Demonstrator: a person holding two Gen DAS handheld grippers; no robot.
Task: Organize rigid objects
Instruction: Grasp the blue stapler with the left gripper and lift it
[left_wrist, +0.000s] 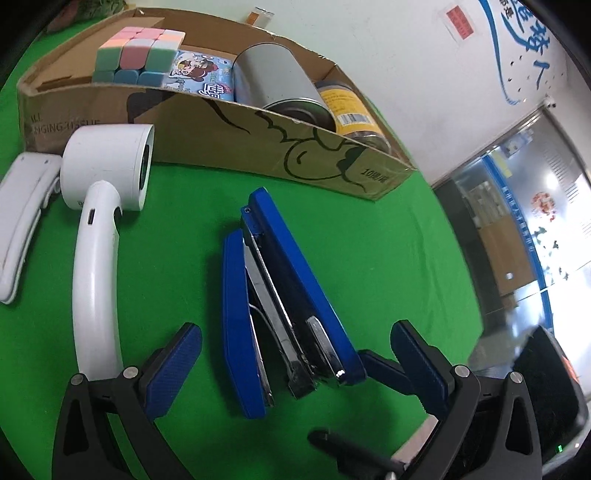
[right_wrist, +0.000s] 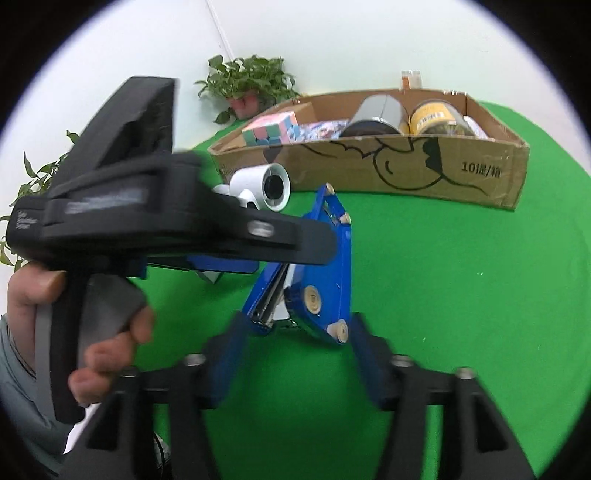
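A blue stapler (left_wrist: 280, 280) lies on its side on the green cloth, jaws slightly apart. My left gripper (left_wrist: 293, 332) is open around its near end, both pads clear of it. In the right wrist view the stapler (right_wrist: 321, 266) shows its underside with rubber feet. My right gripper (right_wrist: 299, 328) is open, with its fingertips (right_wrist: 236, 332) close on either side of the stapler's near end. A hand (right_wrist: 110, 332) holds the left gripper's handle, which crosses the left of that view.
A low cardboard box (left_wrist: 221, 140) behind the stapler holds a pastel cube (left_wrist: 136, 48), a grey can (left_wrist: 273, 77) and a yellow-labelled jar (left_wrist: 351, 107). A white handheld device (left_wrist: 107, 166) and a white bar (left_wrist: 26, 221) lie to the left. Potted plants (right_wrist: 247, 81) stand at the back.
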